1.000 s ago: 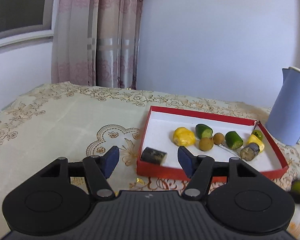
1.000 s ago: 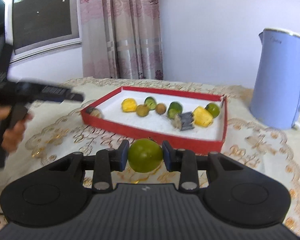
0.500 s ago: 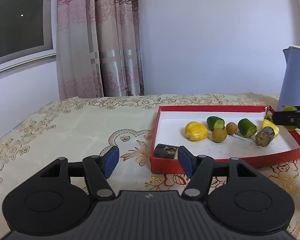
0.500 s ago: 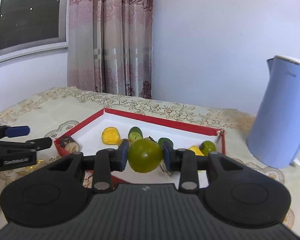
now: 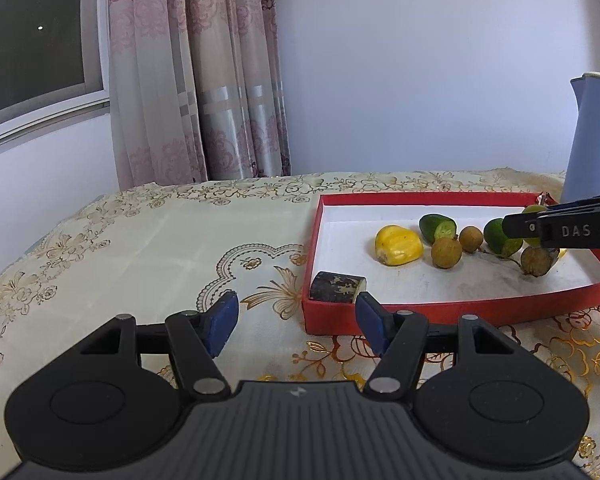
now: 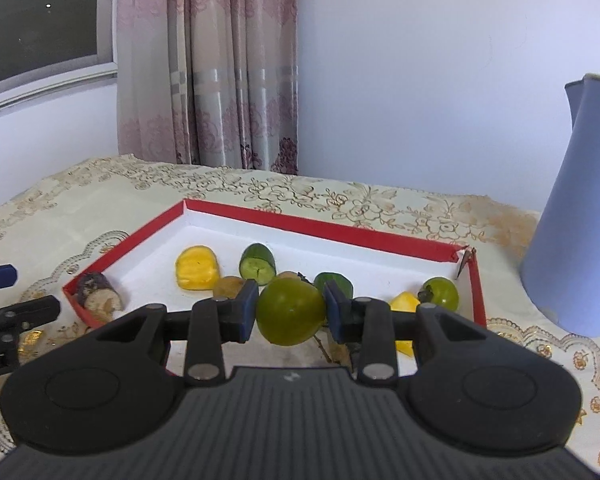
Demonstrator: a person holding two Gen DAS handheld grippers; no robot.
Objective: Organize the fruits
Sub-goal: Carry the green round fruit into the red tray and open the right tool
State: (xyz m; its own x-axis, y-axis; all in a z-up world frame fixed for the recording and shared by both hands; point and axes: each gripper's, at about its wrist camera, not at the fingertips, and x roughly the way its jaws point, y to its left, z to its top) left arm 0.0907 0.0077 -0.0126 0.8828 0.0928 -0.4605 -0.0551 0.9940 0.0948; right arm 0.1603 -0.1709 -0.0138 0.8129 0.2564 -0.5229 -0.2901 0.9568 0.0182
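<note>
Pinched between the jaws of the right gripper (image 6: pixel 291 312) was a round green fruit (image 6: pixel 290 312), held above the near part of the red tray (image 6: pixel 324 229). In the right wrist view, more fruit lay around it on the tray's white floor: a yellow piece (image 6: pixel 197 267) at ten o'clock, a cut cucumber end (image 6: pixel 257 263) at eleven, a second green fruit (image 6: pixel 440 293) at three near the torn corner, and a dark stub (image 6: pixel 98 294) at nine against the tray's left corner. A blue kettle (image 6: pixel 580 216) stood past the tray at two o'clock. The left gripper (image 5: pixel 296 322) had its jaws spread wide with nothing between them, over the patterned tablecloth (image 5: pixel 140 248) just short of the tray. Judging by this, most fruit was already gathered, and the held one remained to be set down.
</note>
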